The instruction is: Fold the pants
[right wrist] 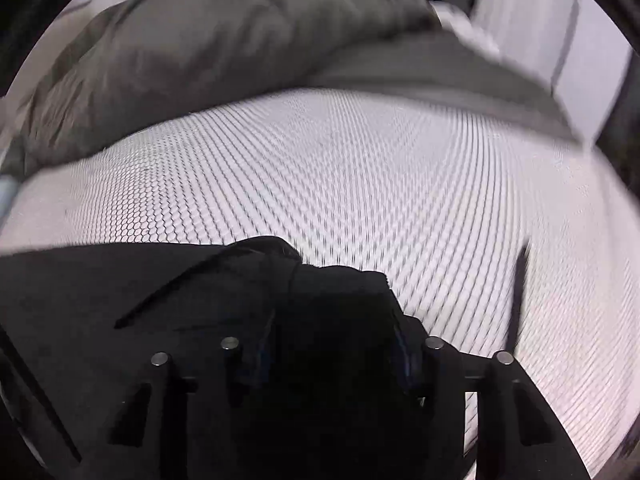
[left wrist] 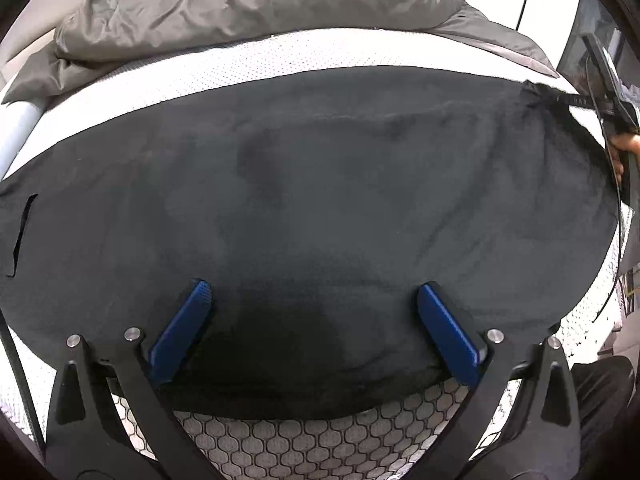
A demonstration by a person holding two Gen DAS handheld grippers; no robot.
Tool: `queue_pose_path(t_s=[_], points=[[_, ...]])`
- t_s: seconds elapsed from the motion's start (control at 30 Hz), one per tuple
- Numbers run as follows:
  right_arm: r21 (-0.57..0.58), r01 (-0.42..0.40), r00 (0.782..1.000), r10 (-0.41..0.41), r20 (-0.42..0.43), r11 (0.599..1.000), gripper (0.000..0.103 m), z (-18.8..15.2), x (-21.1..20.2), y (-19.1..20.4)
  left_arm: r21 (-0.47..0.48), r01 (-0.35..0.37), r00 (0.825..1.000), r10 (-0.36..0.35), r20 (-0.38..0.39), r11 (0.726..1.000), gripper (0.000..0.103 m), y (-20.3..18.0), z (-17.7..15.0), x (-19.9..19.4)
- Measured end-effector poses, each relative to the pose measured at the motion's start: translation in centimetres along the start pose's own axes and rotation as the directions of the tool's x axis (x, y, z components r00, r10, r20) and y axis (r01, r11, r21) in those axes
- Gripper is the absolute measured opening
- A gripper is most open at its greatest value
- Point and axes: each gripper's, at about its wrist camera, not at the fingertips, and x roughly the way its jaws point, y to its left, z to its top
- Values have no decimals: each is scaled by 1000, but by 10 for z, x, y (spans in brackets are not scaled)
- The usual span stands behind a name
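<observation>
Nearest the left wrist lens: left gripper, blue pads spread wide, hovering over the near edge of the dark pants, gripping nothing. Pants spread flat on the white honeycomb mattress; crumpled grey duvet behind. At far right, a hand.

Right wrist view, blurred: right gripper clamped on a bunched fold of pants, mattress beyond.

Grey crumpled duvet, white honeycomb-patterned mattress, pale bed rail
</observation>
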Motion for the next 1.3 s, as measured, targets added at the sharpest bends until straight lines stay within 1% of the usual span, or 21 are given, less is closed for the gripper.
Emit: queue_pose_path(t_s=[0.1,0.13,0.17,0.2,0.33,0.4,0.47,0.53,0.6,0.63,0.67,0.73,0.8,0.9,0.93,0.97,1.0,1.07,1.13,1.27,1.3], points=[[21,-10,1000,11,-17,1000,51,12,13,-11,12,10,1000,-10,-1,1000,103,1,2,2],[39,20,998,-18,-56,999,58,11,23,-16,12,14,1000,-14,-3,1000,103,2,3,3],[44,43,996,-39,-86,998,76,9,31,-18,10,16,1000,-16,-3,1000,103,3,3,3],[55,42,995,-37,-90,998,80,7,32,-20,8,15,1000,-15,-4,1000,103,3,4,3],[88,73,994,-80,72,993,80,-15,-27,-13,1,4,1000,-4,3,1000,103,2,5,1],[42,-1,986,-6,166,999,80,-41,-68,11,-18,-12,1000,12,27,1000,102,0,6,-5],[-37,-86,984,91,154,996,79,-66,-86,46,-20,7,995,-5,101,1000,102,-7,8,-18],[-105,-137,976,152,159,985,66,-88,-97,79,26,45,988,-48,148,999,102,-19,9,-26],[-171,-248,956,269,113,954,48,-107,-97,126,83,38,989,-50,138,996,102,-35,7,-23],[-200,-275,950,298,91,940,48,-111,-94,139,111,22,994,-33,104,994,102,-45,5,-15],[-284,-278,953,301,41,918,48,-122,-86,162,124,4,998,-12,66,992,102,-51,3,-5],[-375,-189,974,221,42,908,47,-137,-77,175,122,-4,998,-3,62,993,102,-53,1,0],[-334,-157,980,189,66,929,48,-137,-76,152,104,21,998,-27,60,994,102,-48,2,-2],[-73,-23,996,29,89,997,54,-133,-66,67,61,25,998,-28,55,998,103,-35,0,-3],[10,-75,994,74,83,997,51,-135,-62,39,58,26,998,-29,57,998,103,-34,0,-4],[75,-159,985,153,77,984,35,-136,-57,22,57,25,998,-28,57,998,103,-33,1,-4],[127,-224,973,215,80,966,30,-137,-55,8,58,24,998,-27,56,998,103,-33,1,-3],[109,-214,974,203,99,971,30,-137,-63,10,54,15,998,-18,56,998,103,-31,1,-3],[88,-179,979,168,113,980,37,-139,-77,18,37,15,998,-18,62,999,103,-29,6,-4],[246,-199,961,140,237,949,93,-164,-126,-12,43,82,990,-86,111,996,102,-35,9,-21],[300,-212,959,138,248,930,94,-169,-130,-23,62,102,986,-109,128,993,102,-38,9,-26]])
